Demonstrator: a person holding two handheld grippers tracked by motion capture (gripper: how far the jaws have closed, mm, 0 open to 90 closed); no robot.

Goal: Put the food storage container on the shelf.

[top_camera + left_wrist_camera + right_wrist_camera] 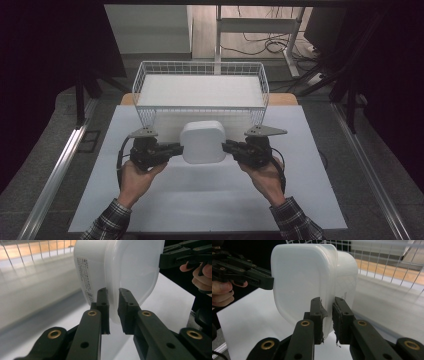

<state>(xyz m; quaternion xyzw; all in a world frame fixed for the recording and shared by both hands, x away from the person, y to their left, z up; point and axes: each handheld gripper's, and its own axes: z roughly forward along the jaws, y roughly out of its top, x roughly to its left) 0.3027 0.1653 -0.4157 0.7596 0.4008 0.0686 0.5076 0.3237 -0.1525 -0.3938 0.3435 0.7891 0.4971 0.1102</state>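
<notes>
You hold the white plastic container (203, 142) between both hands, above the white table (165, 200), just before the wire basket (200, 90). Your left gripper (177, 148) and right gripper (226, 147) are each clamped on its rim. The left gripper view shows a printed label (86, 280).

You are working in a lab-style recording space, not a home. Your table (310, 200) is covered with a plain white sheet and stands on grey carpet, with metal rails (55, 175) running along the floor on both sides. Dark curtains (50, 50) close off left and right. Behind the wire basket (200, 67) you see a bare desk frame (260, 25) on wooden flooring, with loose cables (265, 45) trailing beneath it.
</notes>
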